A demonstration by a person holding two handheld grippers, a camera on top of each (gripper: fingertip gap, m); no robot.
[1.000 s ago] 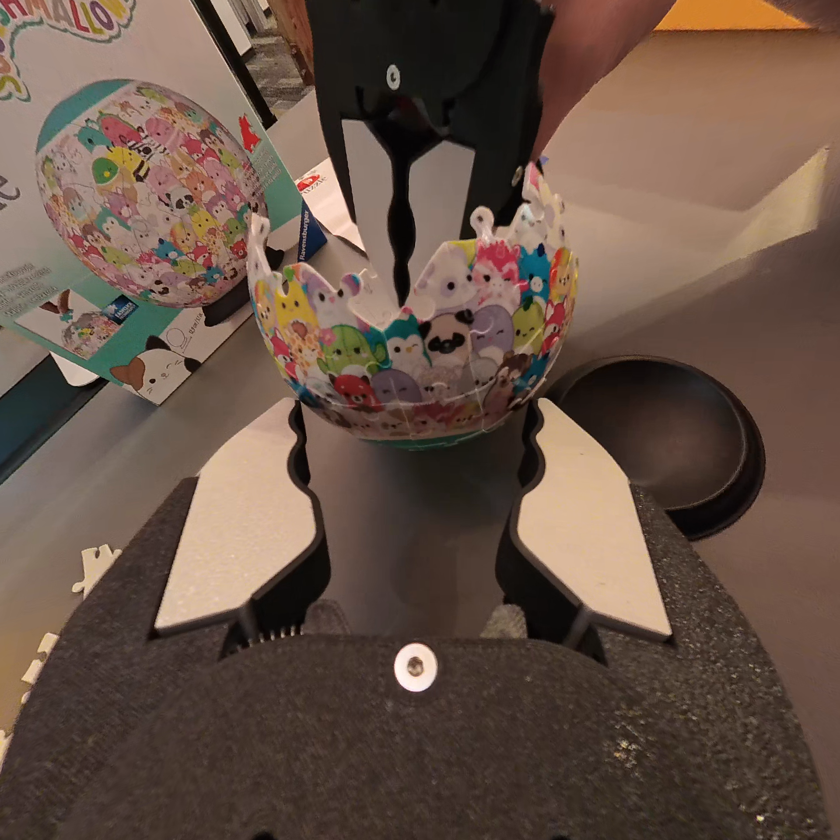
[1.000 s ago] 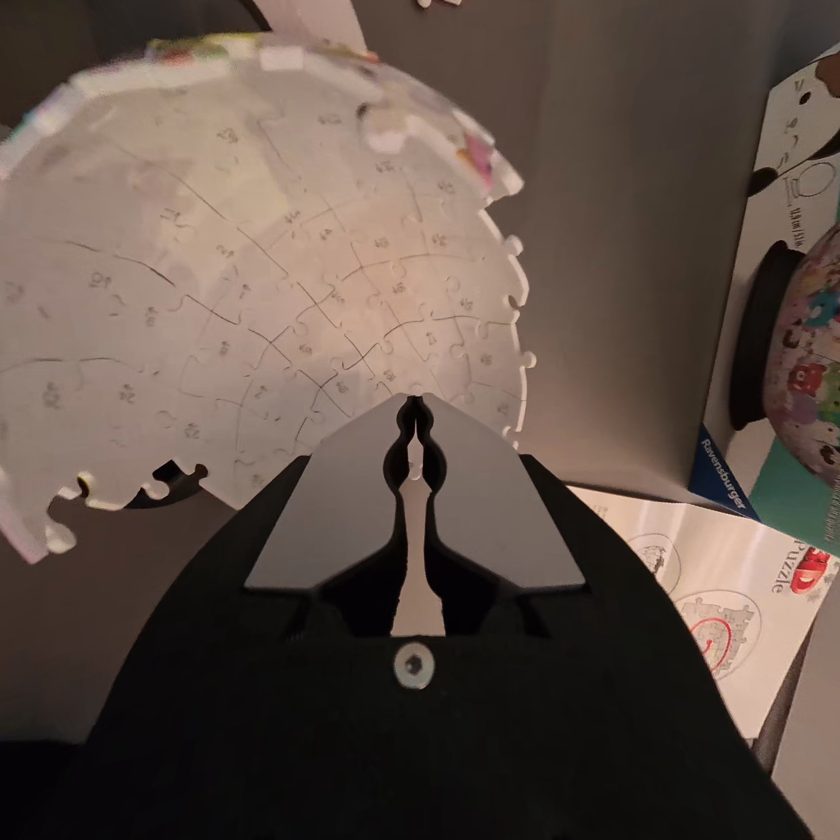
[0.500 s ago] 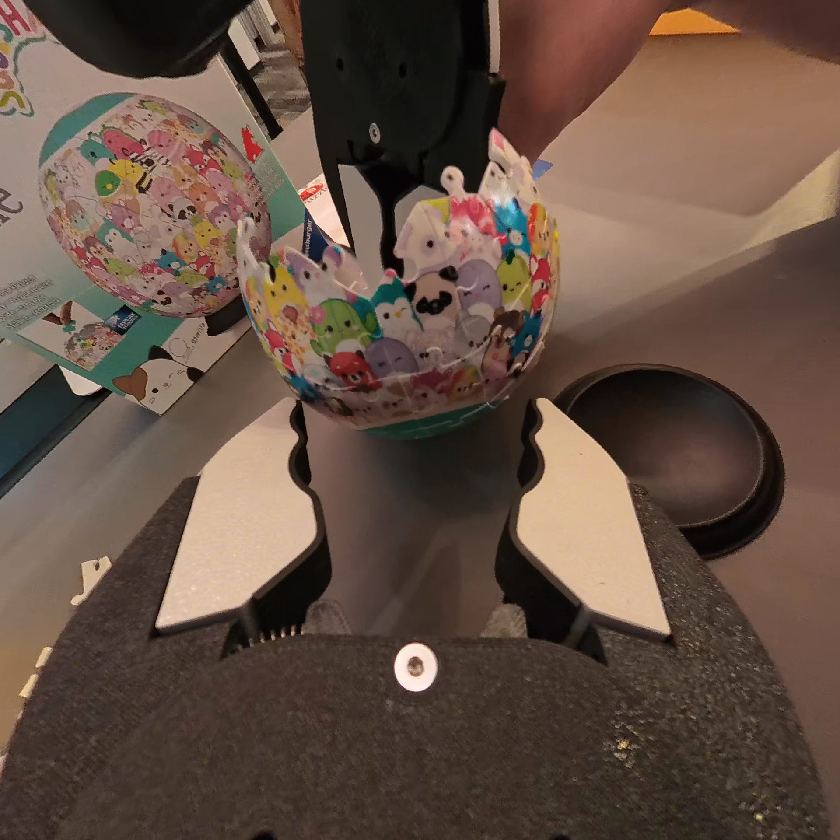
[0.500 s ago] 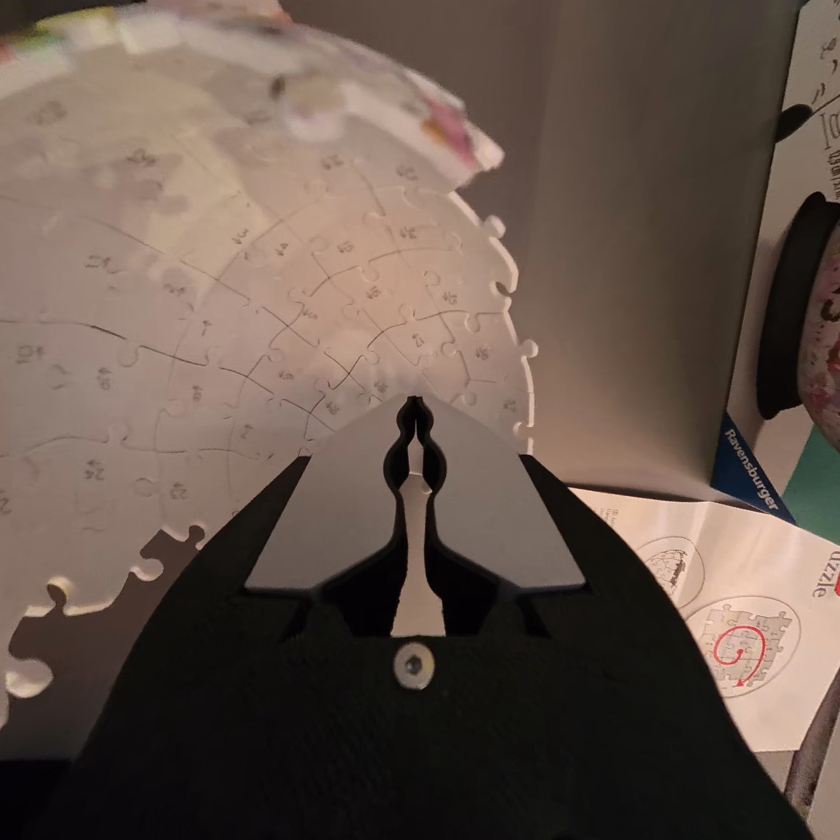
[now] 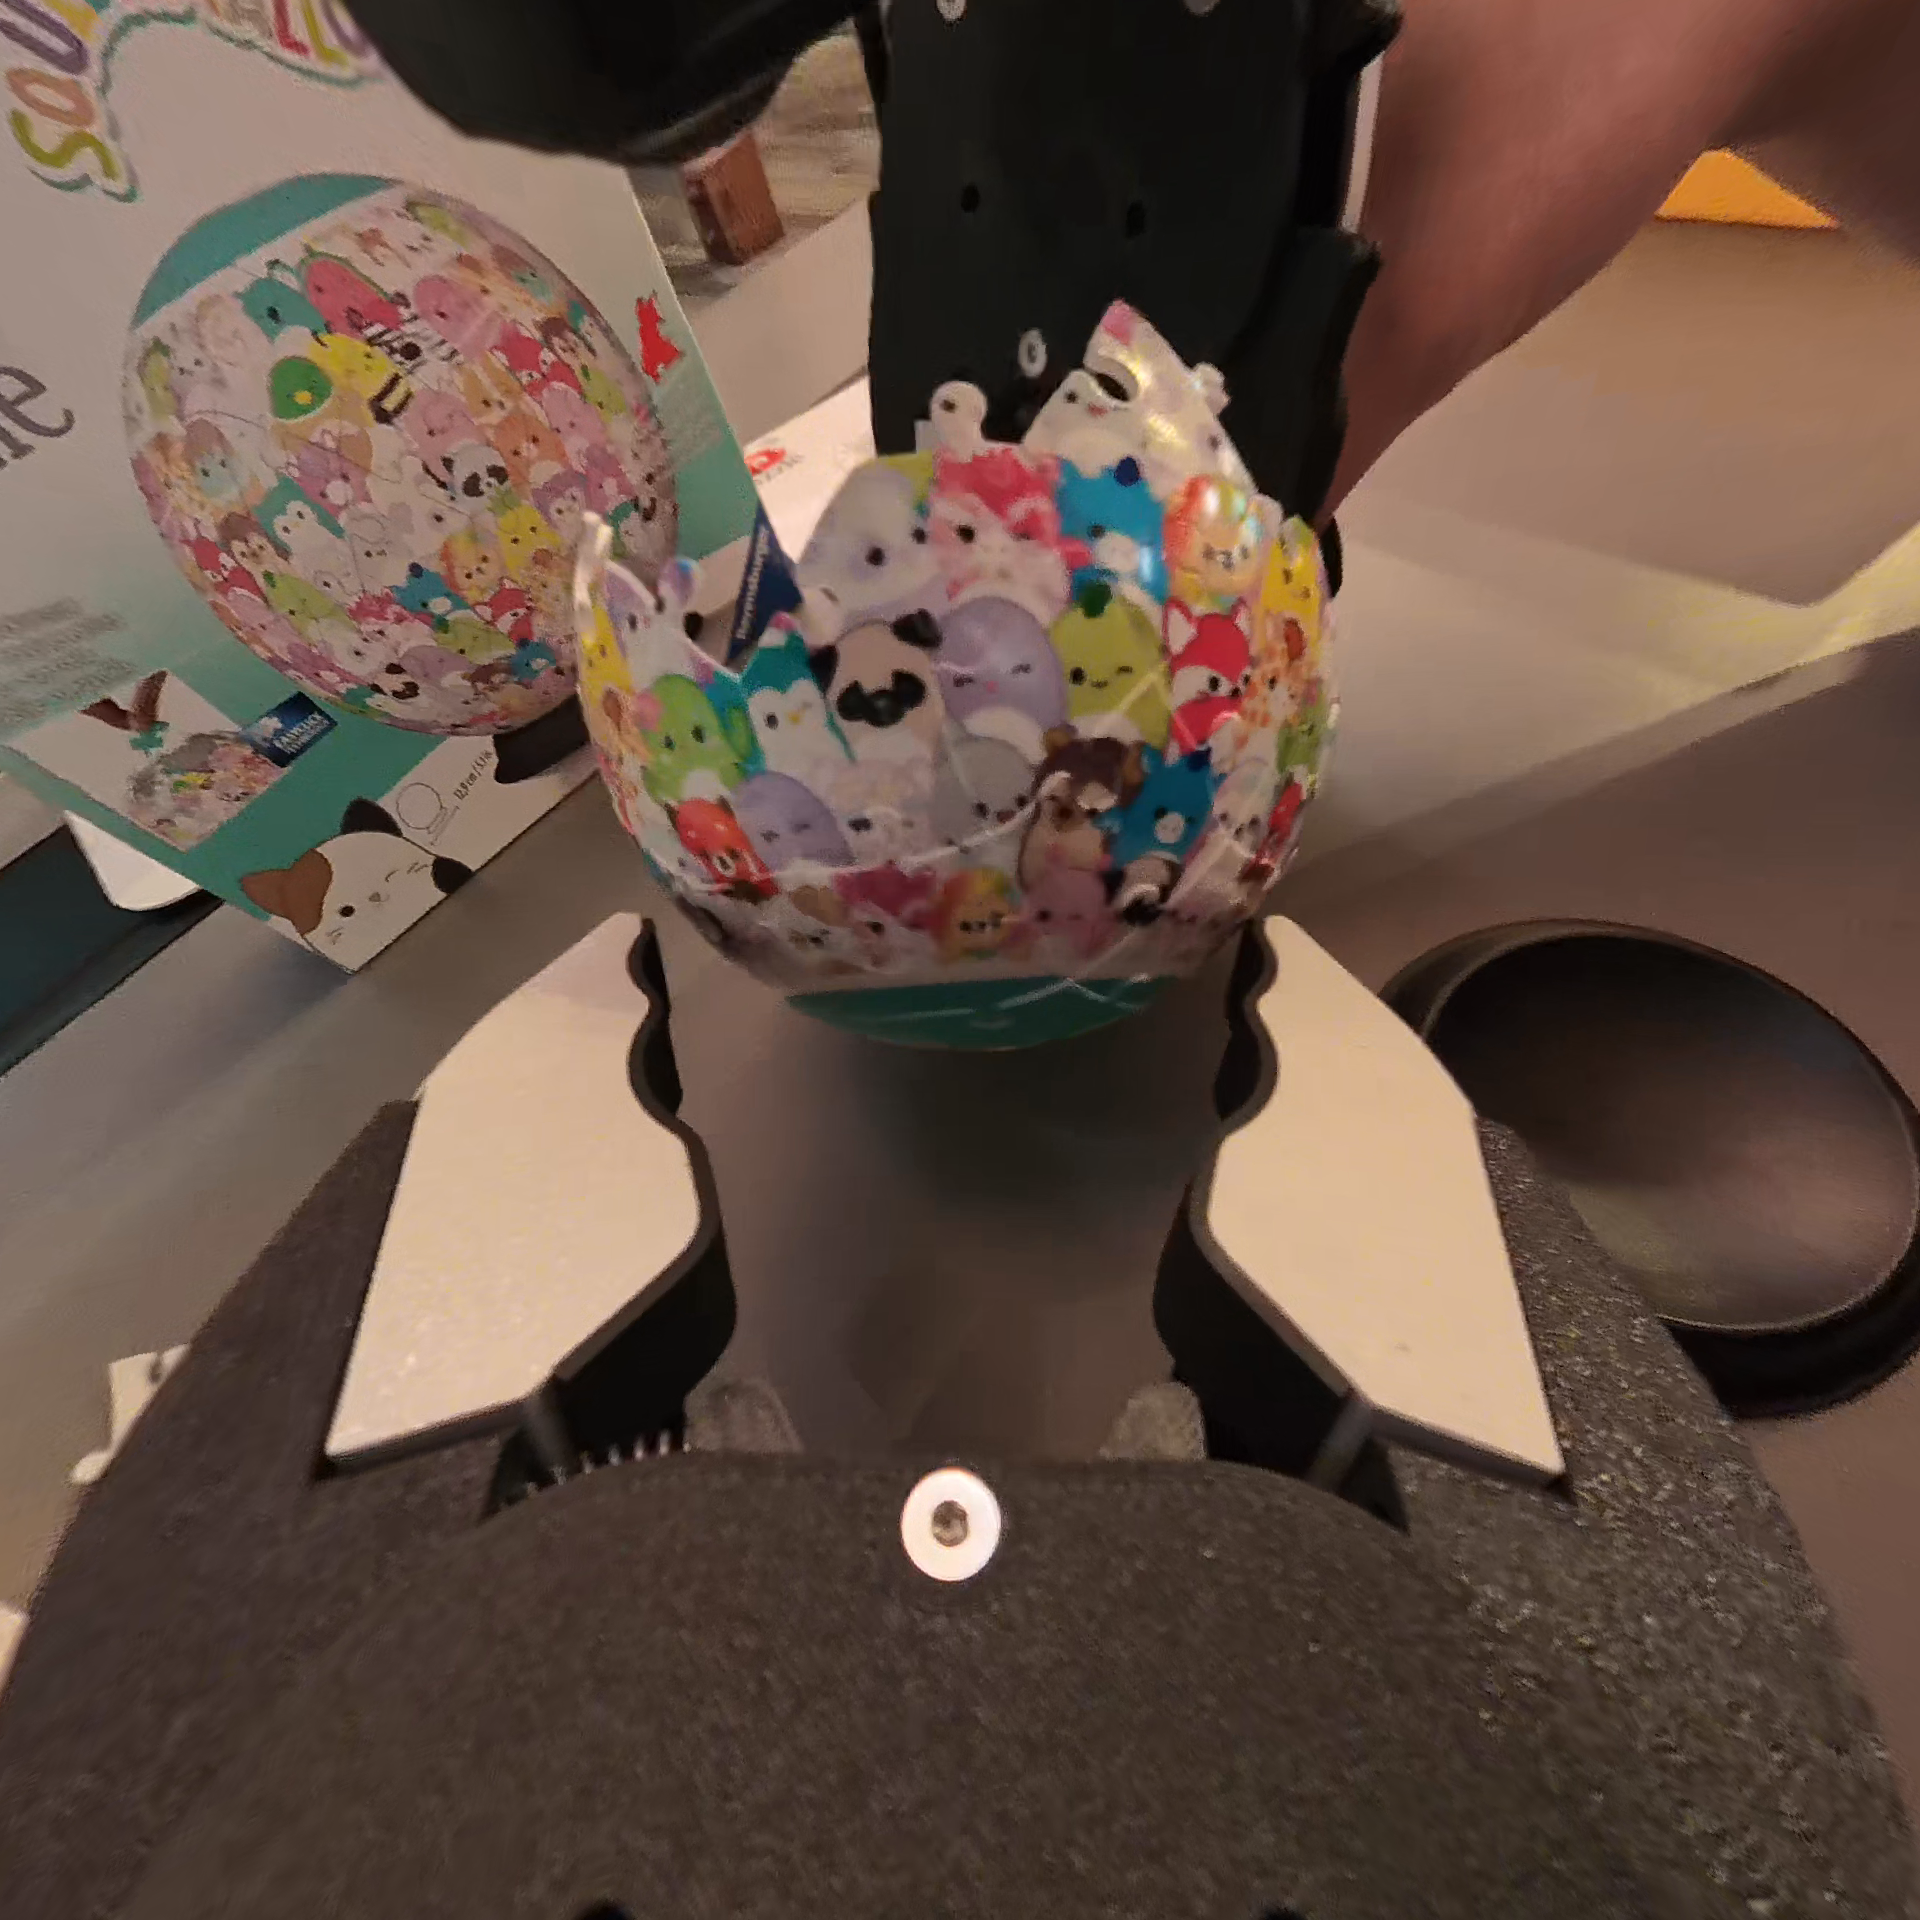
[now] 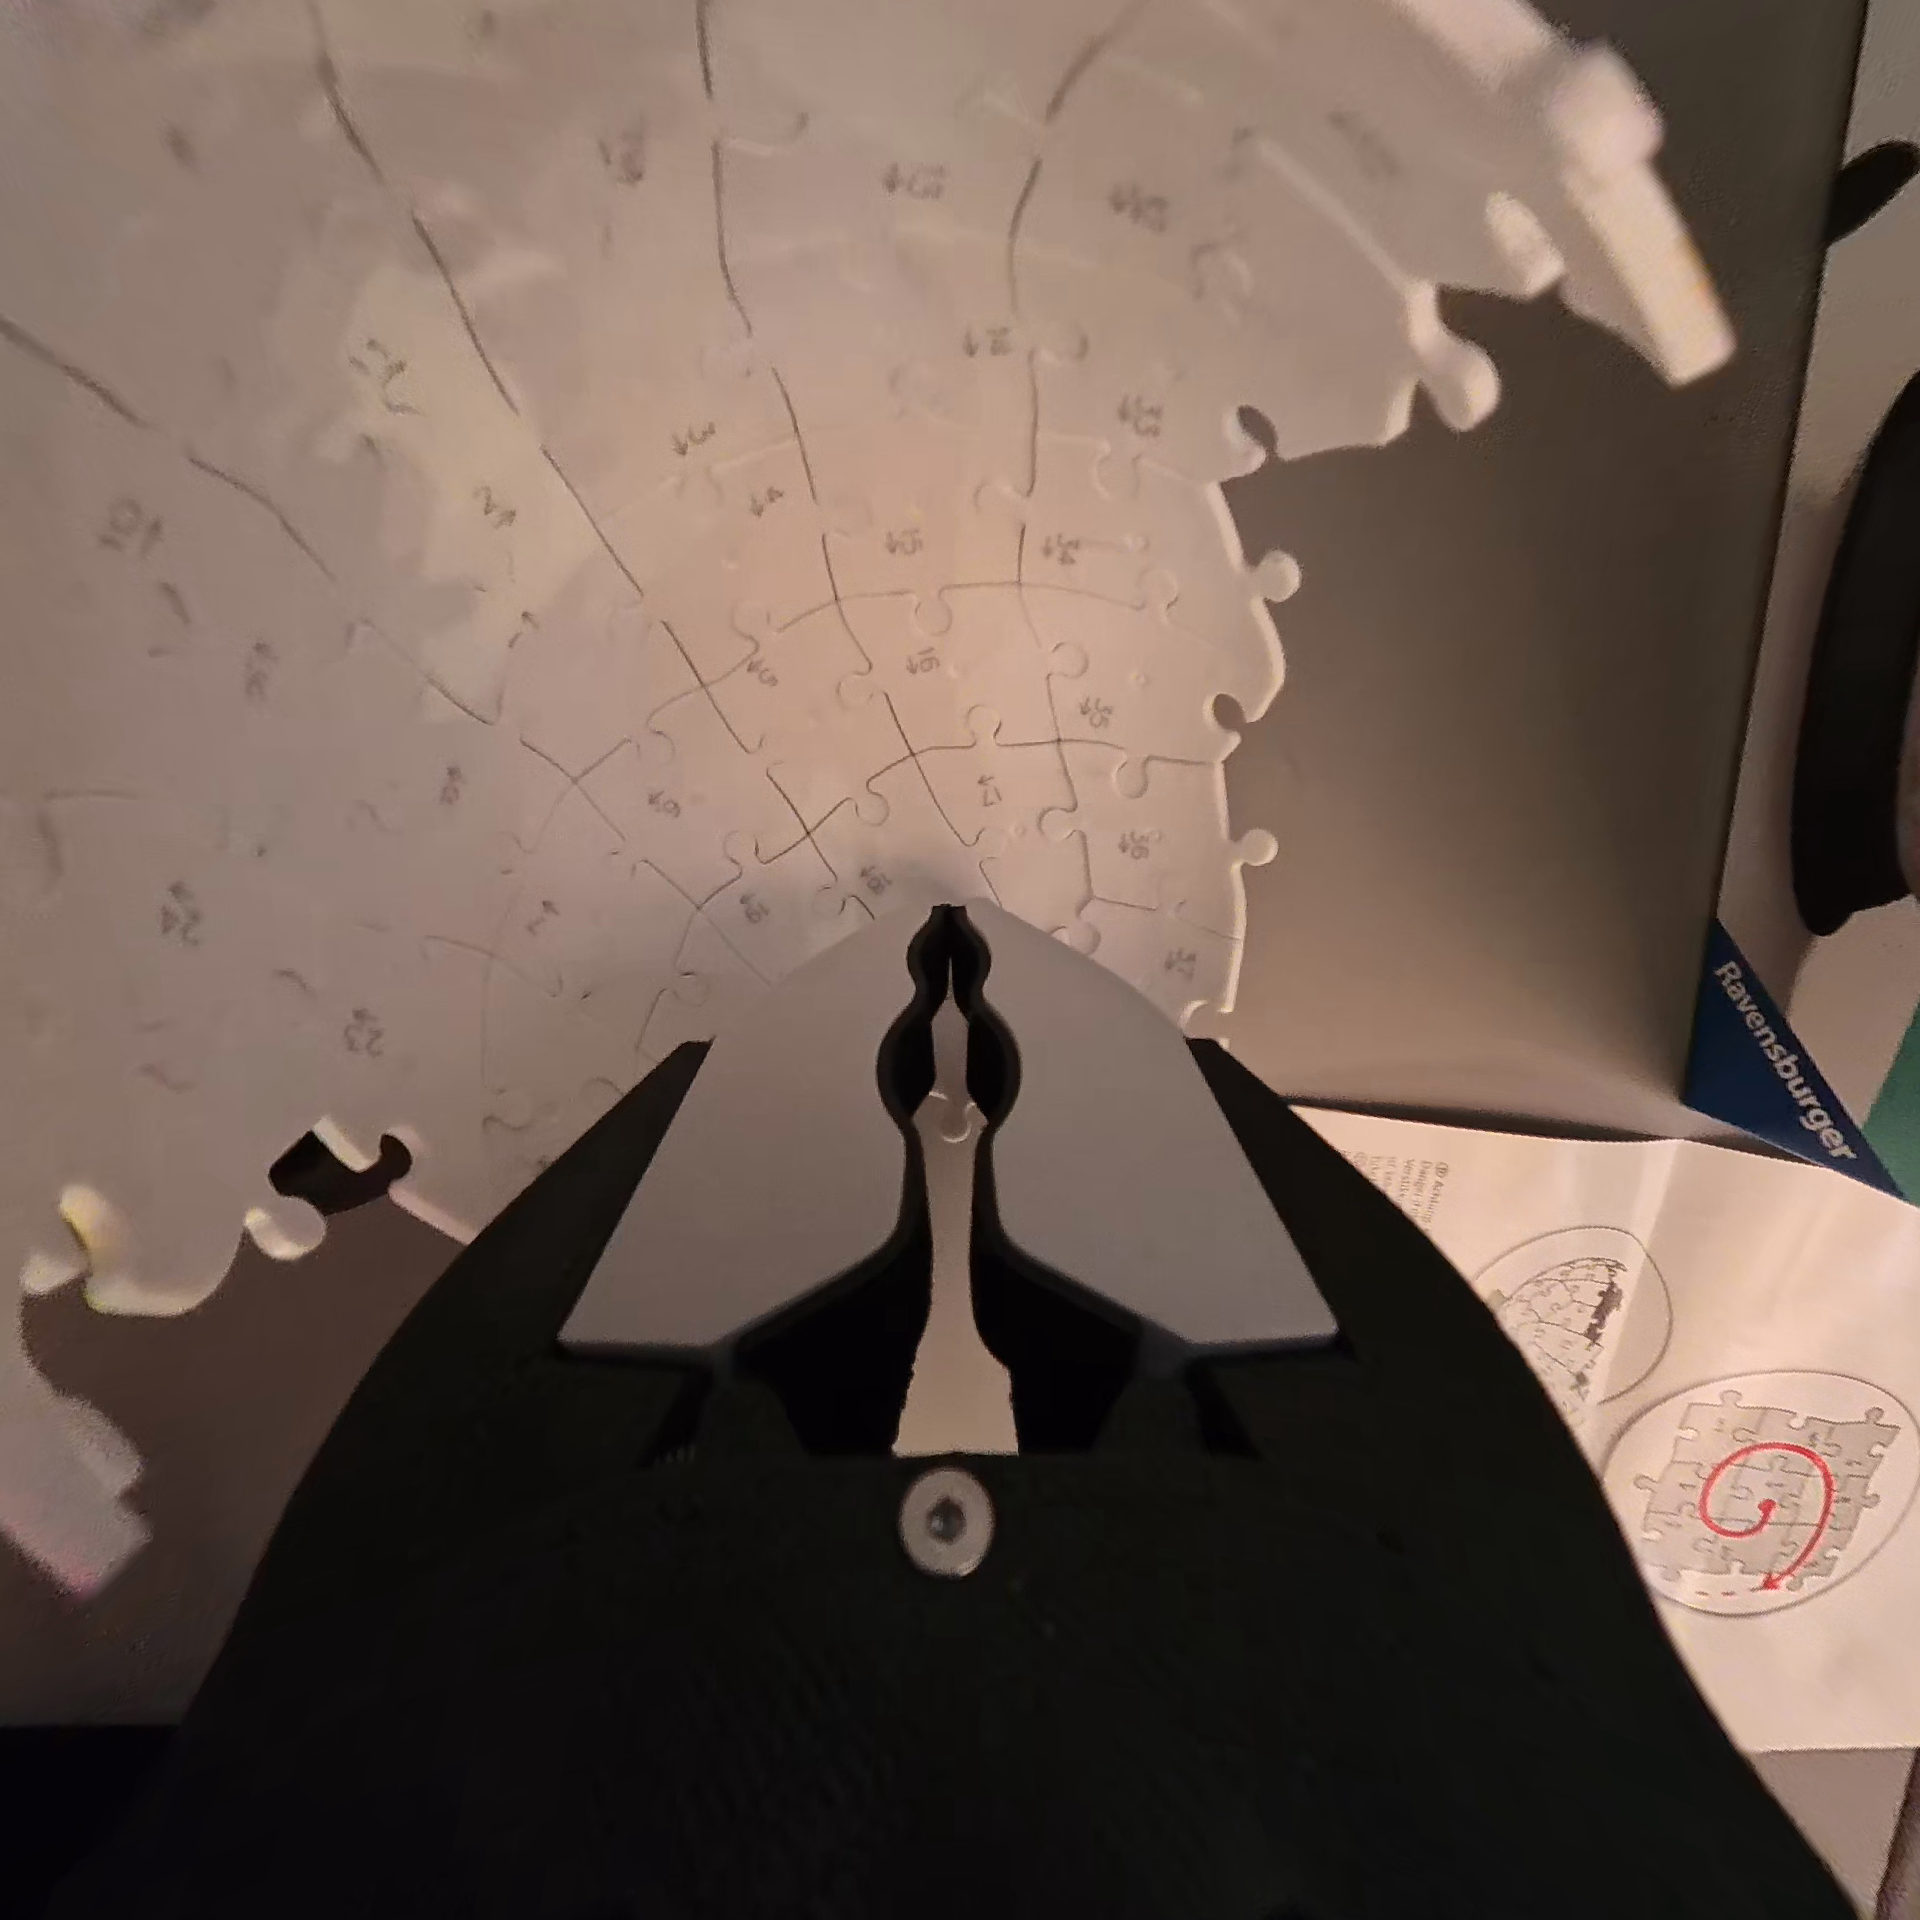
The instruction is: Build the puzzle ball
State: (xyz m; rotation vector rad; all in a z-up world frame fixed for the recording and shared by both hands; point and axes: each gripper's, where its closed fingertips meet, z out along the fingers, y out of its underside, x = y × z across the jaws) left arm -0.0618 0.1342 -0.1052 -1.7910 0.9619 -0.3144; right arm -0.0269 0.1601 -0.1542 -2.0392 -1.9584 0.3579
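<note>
Left tool [image 5: 951, 1049] gaped wide and empty, half-built puzzle ball [image 5: 966, 727] just ahead of its tips. Right tool [image 6: 948, 912] was pinched tight on the shell wall from inside. Judged best: cradle the shell gently from outside, no squeezing loose seams

The half-built, bowl-shaped puzzle ball of colourful cartoon-animal pieces [image 5: 961, 727] now sits closer to the wide-open left gripper [image 5: 951, 1023], its teal underside level with the fingertips, where before it lay farther ahead. The black right gripper [image 6: 948, 914] (jaws pinched together, a white puzzle piece [image 6: 951, 1226] between them) has pushed deeper inside; the shell's white numbered inner wall now fills more of the right wrist view.
</note>
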